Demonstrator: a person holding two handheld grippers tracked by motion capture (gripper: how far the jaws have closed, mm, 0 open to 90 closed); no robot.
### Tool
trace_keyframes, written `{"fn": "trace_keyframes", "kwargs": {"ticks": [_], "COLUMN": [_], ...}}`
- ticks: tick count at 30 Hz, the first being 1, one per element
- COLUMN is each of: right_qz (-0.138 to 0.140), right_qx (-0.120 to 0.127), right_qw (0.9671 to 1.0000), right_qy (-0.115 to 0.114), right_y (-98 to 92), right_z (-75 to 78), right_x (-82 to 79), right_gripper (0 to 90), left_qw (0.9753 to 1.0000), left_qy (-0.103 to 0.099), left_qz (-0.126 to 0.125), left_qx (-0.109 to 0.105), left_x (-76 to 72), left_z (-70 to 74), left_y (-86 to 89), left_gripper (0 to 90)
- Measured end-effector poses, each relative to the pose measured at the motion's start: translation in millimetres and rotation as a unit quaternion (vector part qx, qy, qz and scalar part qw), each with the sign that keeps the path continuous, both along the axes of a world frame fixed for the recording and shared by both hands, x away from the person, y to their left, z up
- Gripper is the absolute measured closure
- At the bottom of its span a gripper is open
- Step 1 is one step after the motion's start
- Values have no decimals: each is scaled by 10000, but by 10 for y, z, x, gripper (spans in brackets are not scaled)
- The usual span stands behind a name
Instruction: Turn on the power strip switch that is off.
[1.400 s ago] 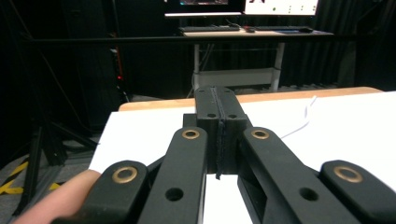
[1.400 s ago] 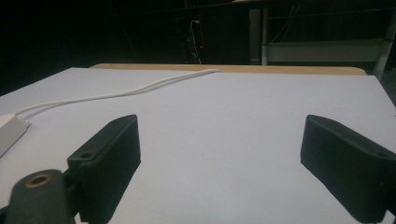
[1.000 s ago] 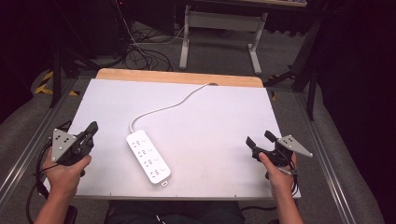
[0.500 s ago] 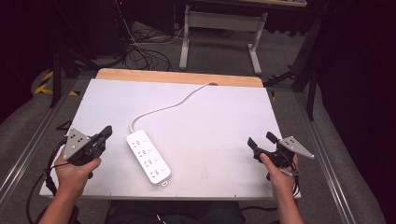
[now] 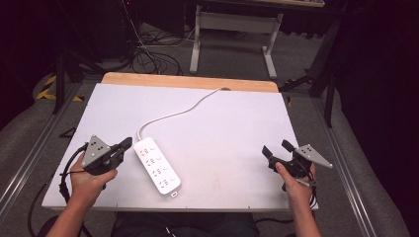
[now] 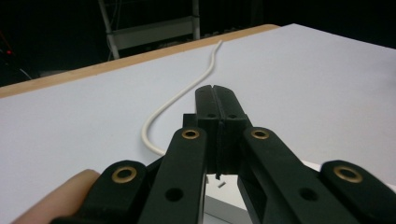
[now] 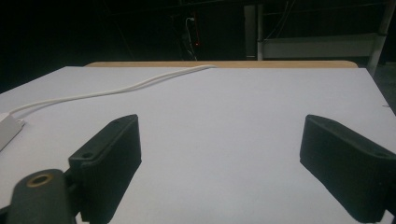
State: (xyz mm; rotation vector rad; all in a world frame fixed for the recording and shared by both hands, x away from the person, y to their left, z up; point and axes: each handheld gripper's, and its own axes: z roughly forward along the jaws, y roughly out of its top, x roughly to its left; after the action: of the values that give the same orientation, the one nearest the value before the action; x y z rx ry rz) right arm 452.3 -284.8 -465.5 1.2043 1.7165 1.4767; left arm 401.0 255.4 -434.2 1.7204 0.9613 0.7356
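Note:
A white power strip (image 5: 158,165) lies slantwise on the white table top (image 5: 222,128), its white cord (image 5: 173,112) curving away to the far edge. My left gripper (image 5: 126,143) is shut, with nothing between its jaws, and its tip sits just left of the strip's far end. In the left gripper view the closed jaws (image 6: 216,100) point over the strip's corner (image 6: 224,205) toward the cord (image 6: 187,88). My right gripper (image 5: 276,149) stands open near the table's right front, well apart from the strip. Its own view has the spread fingers (image 7: 109,156) and the cord (image 7: 116,88).
A wooden strip (image 5: 188,81) borders the table's far edge. Behind it stand a metal desk frame (image 5: 232,34) and tangled cables (image 5: 148,54) on the floor. Metal rails (image 5: 346,163) run along both sides of the table.
My left gripper has moved right, from the table's left edge to the power strip's far end, with its tip now pointing right. The right gripper has barely shifted.

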Motion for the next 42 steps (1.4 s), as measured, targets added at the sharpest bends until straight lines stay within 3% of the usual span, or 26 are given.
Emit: {"fn": "trace_keyframes", "kwargs": {"ticks": [10,13,19,24,25,26,30,31,34,35,36,42], "right_qz": [28,33,22,6,4,4,10,10,-4,-9,-13,-15], "right_qx": [-14,-28,-16,-58,-66,-68,-68,-68,-79,-83,-82,-84], "right_qw": [10000,10000,10000,10000,10000,10000,10000,10000,10000,10000,10000,9999], "right_qy": [4,9,5,11,11,9,32,32,44,44,46,56], "right_y": [12,14,11,9,11,10,3,3,1,1,2,1], "right_z": [-1,-3,-2,-4,-3,-3,-5,-5,-7,-8,-8,-11], "right_x": [11,11,4,-1,-3,-4,-7,-7,-8,-8,-7,-8], "right_gripper": [135,137,138,139,140,140,141,141,142,142,142,143], "left_qw": [9982,9961,9926,9879,9853,9853,9780,9780,9717,9717,9698,9656], "left_qy": [342,385,560,801,895,895,1212,1212,1396,1396,1471,1578], "left_qz": [-442,-658,-890,-1085,-1174,-1174,-1343,-1343,-1462,-1462,-1507,-1613], "left_qx": [217,437,606,762,859,859,1043,1043,1218,1218,1227,1292], "left_x": [20,39,59,112,135,135,205,205,258,258,268,288], "left_z": [-22,-38,-67,-111,-126,-126,-168,-168,-207,-207,-219,-242], "left_y": [-153,-268,-383,-505,-551,-551,-646,-646,-722,-722,-754,-801], "left_gripper": [900,899,900,899,899,899,898,898,898,898,898,896]}}
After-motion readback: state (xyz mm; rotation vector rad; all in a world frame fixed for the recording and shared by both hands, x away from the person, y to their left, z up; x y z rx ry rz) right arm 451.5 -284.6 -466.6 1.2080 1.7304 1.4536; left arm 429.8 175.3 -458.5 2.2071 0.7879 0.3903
